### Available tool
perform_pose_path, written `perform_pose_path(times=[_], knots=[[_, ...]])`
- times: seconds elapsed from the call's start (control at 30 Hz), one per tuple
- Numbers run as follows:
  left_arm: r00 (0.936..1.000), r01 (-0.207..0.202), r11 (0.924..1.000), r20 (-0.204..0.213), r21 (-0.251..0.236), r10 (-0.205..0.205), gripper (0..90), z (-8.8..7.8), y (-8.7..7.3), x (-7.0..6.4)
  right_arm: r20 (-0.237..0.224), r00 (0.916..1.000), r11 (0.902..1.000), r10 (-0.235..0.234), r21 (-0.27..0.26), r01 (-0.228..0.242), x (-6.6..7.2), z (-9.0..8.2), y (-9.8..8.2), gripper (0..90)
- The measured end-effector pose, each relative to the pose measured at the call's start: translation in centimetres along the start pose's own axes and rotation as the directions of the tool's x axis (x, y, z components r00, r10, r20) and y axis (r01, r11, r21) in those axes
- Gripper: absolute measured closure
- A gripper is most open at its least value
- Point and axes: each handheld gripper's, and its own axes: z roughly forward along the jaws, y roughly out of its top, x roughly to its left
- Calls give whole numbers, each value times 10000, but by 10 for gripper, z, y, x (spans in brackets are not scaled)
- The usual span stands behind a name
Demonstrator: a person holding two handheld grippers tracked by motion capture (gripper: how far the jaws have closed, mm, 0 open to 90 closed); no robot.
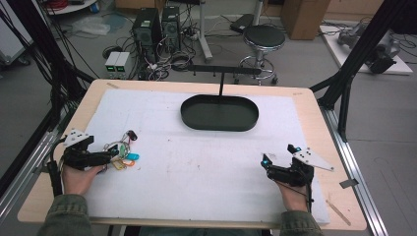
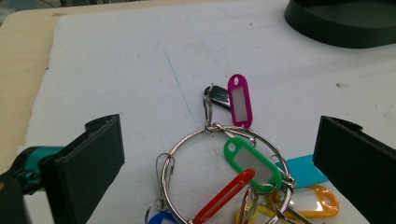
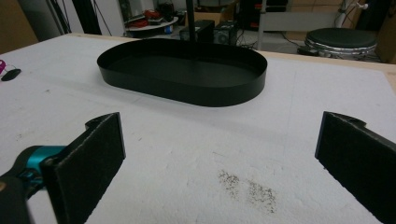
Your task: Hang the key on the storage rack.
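— White foam sheet (image 1: 206, 167) covers the table. Status at the left?
— Left gripper (image 1: 109, 157) has its jaws spread wide, nothing between them. The key ring (image 2: 224, 172) lies flat just ahead of them, straddled but untouched: a metal loop carrying magenta, green, red, orange and blue tags.
— Step in hand?
— Approach, by my reading. Next it needs lowering and closing on the loop.
— And to the right?
— Black oval tray (image 3: 187, 70) sits ahead of the right gripper (image 1: 267, 162), whose jaws stand apart, idle.
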Motion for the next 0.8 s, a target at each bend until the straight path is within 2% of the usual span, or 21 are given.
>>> perform_pose_path(times=[0.4, 0.8], knots=[[9993, -297, 9972, 229, 681, 282, 25, 15, 7, -9, 23, 10000, 10000, 9, 73, -9, 1, 0, 0, 5], [9992, -250, 9899, 337, 1395, 205, 26, 26, 8, -13, -1, 9999, 9998, -130, 147, 130, 2, 1, -1, 5]])
